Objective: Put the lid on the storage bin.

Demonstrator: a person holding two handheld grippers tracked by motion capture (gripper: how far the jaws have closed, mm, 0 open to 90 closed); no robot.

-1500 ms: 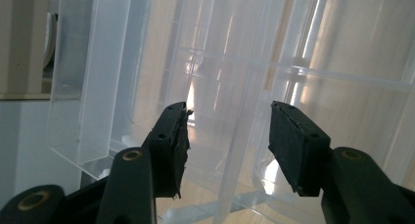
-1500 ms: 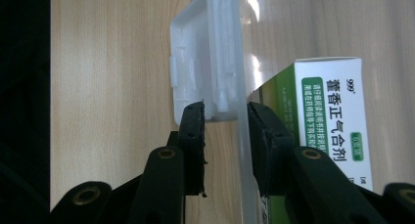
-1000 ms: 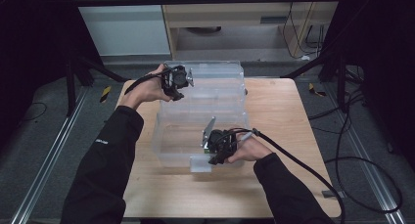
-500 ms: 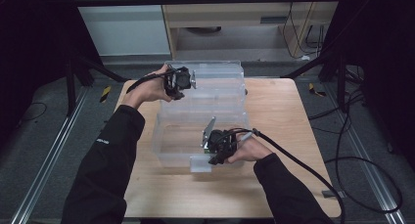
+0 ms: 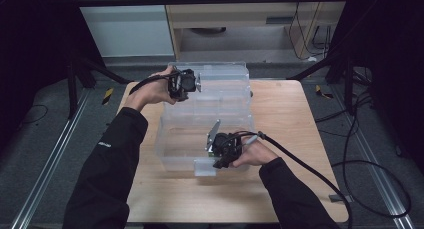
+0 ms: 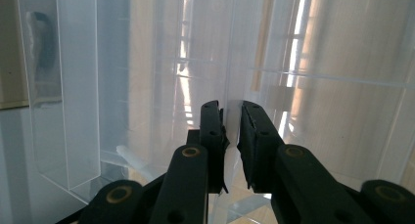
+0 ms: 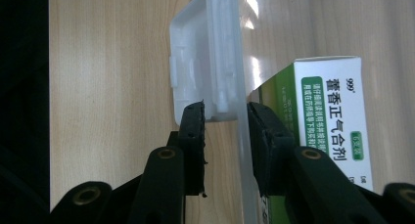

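In the left gripper view, the left gripper has just been closing, and a thin clear wall of the transparent compartment box is now nipped between its jaws at the far rim. The right gripper is clamped across the near wall beside the white latch, with a green-and-white medicine carton seen behind it. The box rests mid-table. The gripping step appears finished; a joint lift or lid swing is judged next, both hands moving evenly.
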